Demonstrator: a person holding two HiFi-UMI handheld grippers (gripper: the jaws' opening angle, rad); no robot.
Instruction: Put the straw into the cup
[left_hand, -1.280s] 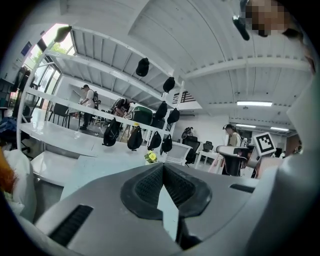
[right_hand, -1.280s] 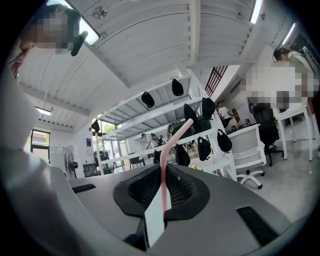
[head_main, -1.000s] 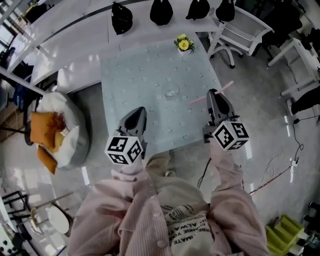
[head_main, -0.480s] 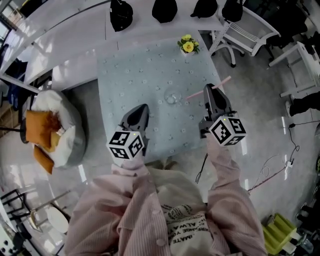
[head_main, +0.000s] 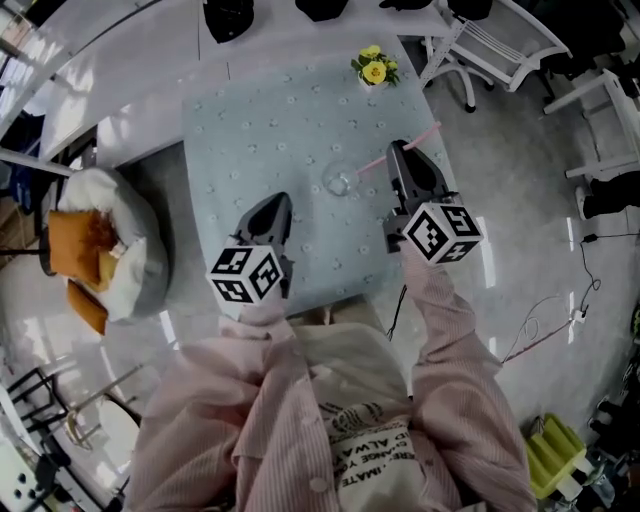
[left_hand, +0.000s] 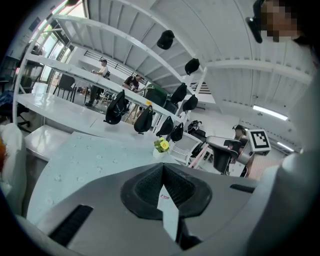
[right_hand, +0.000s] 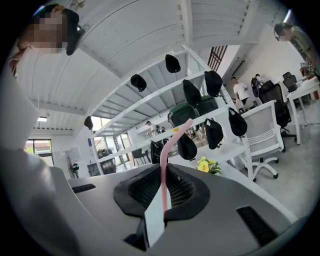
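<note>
Nearest you, left of the cup (head_main: 340, 181), your left gripper (head_main: 272, 207) has its fingers shut on nothing. Right of the cup, your right gripper (head_main: 400, 152) pinches the pink straw (head_main: 372, 163) mid-length. It is likely light and bendy, so hold gently. The counter (head_main: 250, 120) lies open beyond the cup, up to the flowers (head_main: 373, 70).

Below me stood a pale blue-green table (head_main: 250, 130) on a glossy grey floor (head_main: 520, 200), with a small pot of yellow flowers (head_main: 373, 70) at its far edge. Beyond it ran a long white desk (head_main: 120, 70) lined with black bags (head_main: 228, 18). A white office chair (head_main: 505, 45) stood to my right, and a white beanbag (head_main: 125, 270) with orange cushions (head_main: 78, 245) to my left. Overhead I saw a white ribbed ceiling (right_hand: 125, 65).
</note>
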